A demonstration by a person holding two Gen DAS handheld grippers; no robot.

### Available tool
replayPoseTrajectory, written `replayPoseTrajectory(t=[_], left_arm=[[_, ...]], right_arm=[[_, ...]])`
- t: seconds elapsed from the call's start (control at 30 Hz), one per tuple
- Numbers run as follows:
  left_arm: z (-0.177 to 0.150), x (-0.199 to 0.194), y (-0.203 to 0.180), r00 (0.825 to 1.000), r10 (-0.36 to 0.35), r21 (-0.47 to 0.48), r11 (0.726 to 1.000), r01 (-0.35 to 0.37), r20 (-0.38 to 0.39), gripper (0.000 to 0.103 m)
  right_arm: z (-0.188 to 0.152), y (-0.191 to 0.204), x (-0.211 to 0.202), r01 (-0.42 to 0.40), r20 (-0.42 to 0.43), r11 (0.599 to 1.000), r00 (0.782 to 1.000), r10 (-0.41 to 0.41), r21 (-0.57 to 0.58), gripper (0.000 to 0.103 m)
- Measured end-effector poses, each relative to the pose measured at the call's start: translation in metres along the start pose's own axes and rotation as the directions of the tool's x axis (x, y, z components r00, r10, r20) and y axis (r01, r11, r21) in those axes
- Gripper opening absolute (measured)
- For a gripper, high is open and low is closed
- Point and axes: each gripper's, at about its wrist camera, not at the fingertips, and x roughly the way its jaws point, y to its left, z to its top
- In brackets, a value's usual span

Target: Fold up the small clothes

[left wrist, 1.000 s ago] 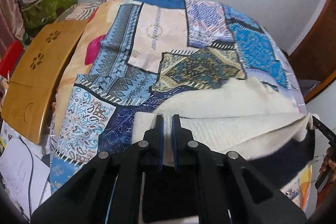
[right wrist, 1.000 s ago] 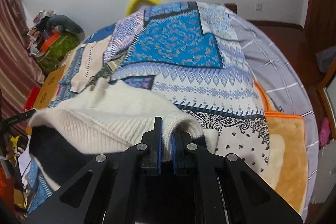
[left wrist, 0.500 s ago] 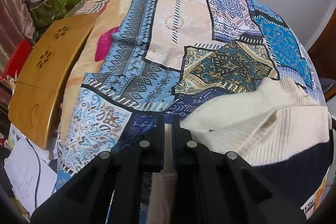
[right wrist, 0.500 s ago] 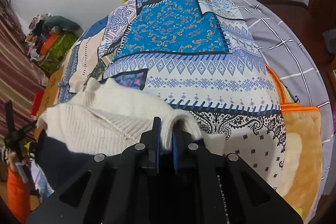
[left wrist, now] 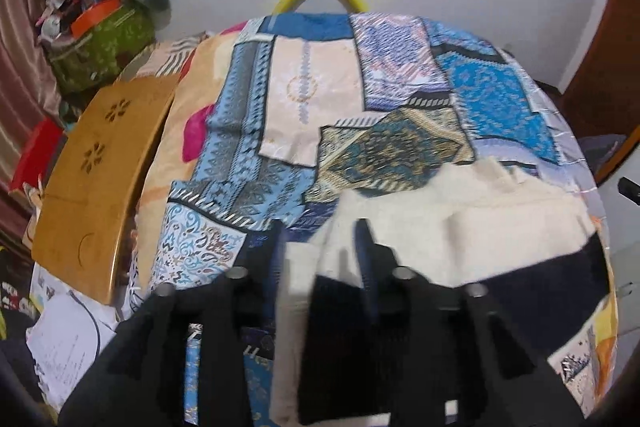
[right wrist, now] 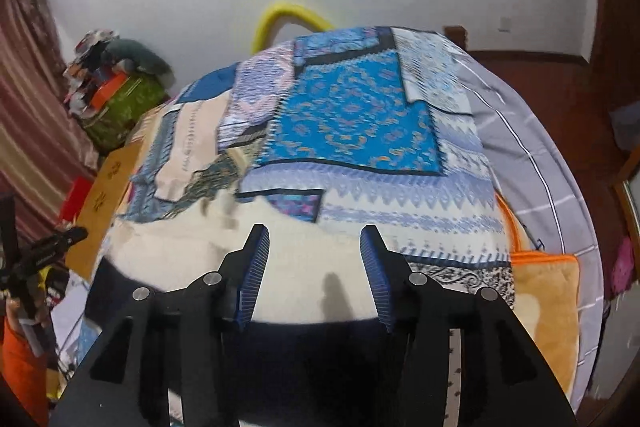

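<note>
Cream knit sweater [right wrist: 192,247] lies on the bed [right wrist: 360,131] beneath both just-opened grippers, left gripper [left wrist: 320,247] and right gripper [right wrist: 314,259], spread, tilted downward, pinching nothing.

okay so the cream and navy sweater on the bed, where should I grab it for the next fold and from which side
Judging by how it lies, take the cream sweater by its near folded edge, where the cream meets the navy band, coming from above and from the near side of the patchwork quilt. Both the left gripper and right gripper, jaws just opened, hover there already.
</note>
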Motion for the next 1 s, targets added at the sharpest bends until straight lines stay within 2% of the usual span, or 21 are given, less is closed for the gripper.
replayPoseTrajectory(t=[0.13,0.37,0.47,0.53,0.73,0.8,0.87,1.0], left_arm=[[-0.003,-0.008,-0.019,0.999,-0.041,0.036,0.999,0.041,0.007,0.051],[-0.012,-0.002,-0.061,0.997,-0.071,0.136,0.988,0.073,-0.016,0.068],[-0.016,0.006,-0.072,0.997,-0.074,0.163,0.984,0.078,-0.033,0.073],[-0.019,0.015,-0.078,0.996,-0.074,0.174,0.981,0.082,-0.049,0.073],[-0.03,0.046,-0.083,0.992,-0.048,0.195,0.978,0.071,-0.118,0.073],[-0.033,0.055,-0.081,0.989,-0.044,0.193,0.979,0.071,-0.139,0.075],[-0.037,0.06,-0.075,0.99,-0.044,0.187,0.98,0.07,-0.137,0.085],[-0.039,0.06,-0.067,0.992,-0.026,0.203,0.978,0.05,-0.122,0.09]], right_arm=[[-0.008,0.031,0.003,-0.03,-0.02,0.995,0.999,0.028,-0.09,0.054],[-0.028,0.082,0.03,-0.095,-0.097,0.972,0.992,0.075,-0.213,0.057],[-0.038,0.099,0.046,-0.106,-0.127,0.96,0.989,0.075,-0.261,0.065],[-0.044,0.107,0.055,-0.109,-0.143,0.952,0.987,0.07,-0.287,0.067],[-0.061,0.108,0.078,-0.086,-0.196,0.939,0.98,0.02,-0.334,0.068],[-0.066,0.101,0.081,-0.086,-0.198,0.937,0.98,0.019,-0.338,0.071],[-0.067,0.094,0.079,-0.093,-0.192,0.939,0.981,0.03,-0.33,0.074],[-0.07,0.084,0.07,-0.09,-0.188,0.943,0.982,0.029,-0.321,0.074]])
